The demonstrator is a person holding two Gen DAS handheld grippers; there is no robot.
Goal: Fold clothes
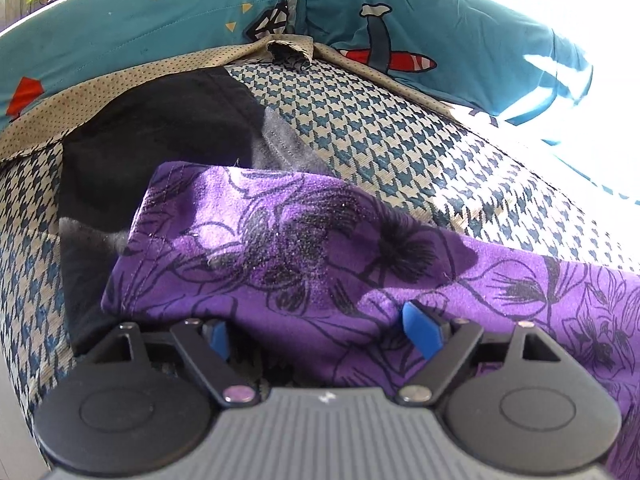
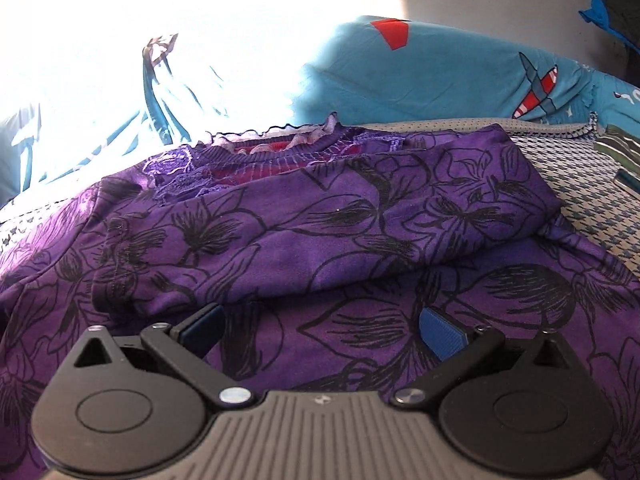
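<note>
Both the left gripper (image 1: 324, 332) and right gripper (image 2: 322, 330) are released, jaws spread above the purple floral garment (image 2: 320, 220).

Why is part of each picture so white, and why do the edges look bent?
Left wrist view: sunlight washes out the upper right beyond the teal cushion; the fisheye lens curves the houndstooth cover. Right wrist view: glare whites out the upper left, while the purple floral top stays clear.
</note>
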